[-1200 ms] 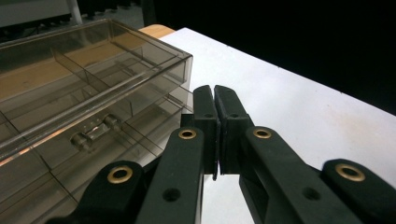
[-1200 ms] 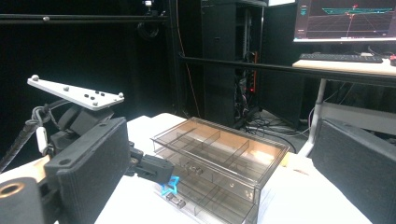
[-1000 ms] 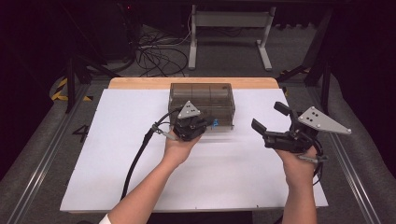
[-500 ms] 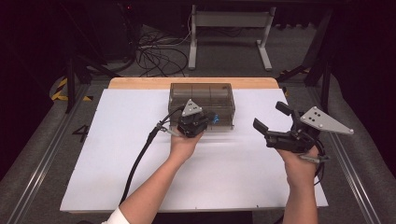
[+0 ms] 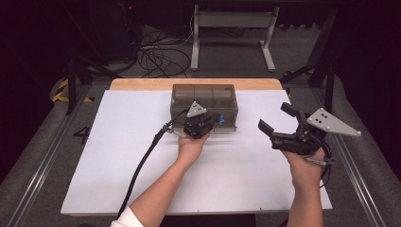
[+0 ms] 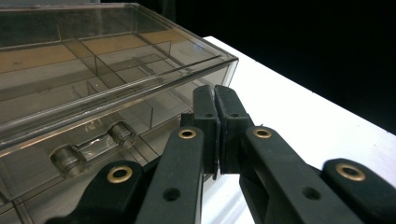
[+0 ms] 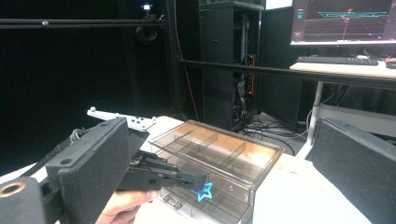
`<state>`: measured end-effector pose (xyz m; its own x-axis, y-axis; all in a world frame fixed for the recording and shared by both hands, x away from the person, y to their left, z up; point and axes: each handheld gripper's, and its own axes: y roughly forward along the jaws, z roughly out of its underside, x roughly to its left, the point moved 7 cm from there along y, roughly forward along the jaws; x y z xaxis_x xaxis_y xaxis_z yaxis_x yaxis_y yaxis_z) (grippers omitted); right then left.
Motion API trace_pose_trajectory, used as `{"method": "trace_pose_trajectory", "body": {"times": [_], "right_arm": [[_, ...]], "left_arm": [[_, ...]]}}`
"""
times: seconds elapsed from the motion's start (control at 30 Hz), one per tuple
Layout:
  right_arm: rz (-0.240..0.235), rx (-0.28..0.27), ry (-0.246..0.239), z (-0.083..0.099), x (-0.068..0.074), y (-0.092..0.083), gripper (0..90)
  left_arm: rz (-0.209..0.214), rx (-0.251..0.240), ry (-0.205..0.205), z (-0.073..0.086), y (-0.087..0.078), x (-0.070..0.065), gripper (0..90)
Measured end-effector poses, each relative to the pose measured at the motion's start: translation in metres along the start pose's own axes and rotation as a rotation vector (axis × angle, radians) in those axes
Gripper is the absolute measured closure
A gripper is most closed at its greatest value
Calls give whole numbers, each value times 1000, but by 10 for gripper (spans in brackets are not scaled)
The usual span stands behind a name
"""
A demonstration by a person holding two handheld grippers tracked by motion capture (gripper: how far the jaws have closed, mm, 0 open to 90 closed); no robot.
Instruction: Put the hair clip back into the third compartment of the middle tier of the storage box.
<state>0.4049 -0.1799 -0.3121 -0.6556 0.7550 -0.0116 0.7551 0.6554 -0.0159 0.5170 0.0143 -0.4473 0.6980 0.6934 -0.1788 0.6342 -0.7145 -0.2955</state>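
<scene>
Two grippers in play here, and only one is doing anything with the box. The clear plastic organizer box (image 5: 204, 101) sits at the far middle of the desk (image 5: 118, 156), on the white sheet, lid down. The left gripper (image 5: 213, 120) is right up against its front wall, near the right end. In the left gripper view its jaws are pressed together with nothing visible between them, tips at or just under the lid's front lip; I can't tell if they actually touch the plastic. The latch (image 6: 93, 147) is a bit to the side of the tips, not between them.

My read: this is the approach-to-open step, lid not yet lifted. Next move probably calls for getting the tips under that lip or onto the latch and prying up gently, since a light box like this could slide back or tip instead of opening.

The right gripper (image 5: 276, 123) hovers off to the right, well apart from the box, jaws spread wide and empty. Seems like it should come in and steady the box. Little blue star (image 7: 204, 192) shows on the front wall.
</scene>
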Motion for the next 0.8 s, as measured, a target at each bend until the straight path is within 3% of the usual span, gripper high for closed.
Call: {"method": "trace_pose_trajectory", "body": {"times": [0.27,0.8], "right_arm": [[-10,4,-10,0,1,1,61],[-12,4,-10,1,1,1,60]], "left_arm": [[1,1,-39,6,9,2,884],[-19,5,-47,13,19,2,883]]}}
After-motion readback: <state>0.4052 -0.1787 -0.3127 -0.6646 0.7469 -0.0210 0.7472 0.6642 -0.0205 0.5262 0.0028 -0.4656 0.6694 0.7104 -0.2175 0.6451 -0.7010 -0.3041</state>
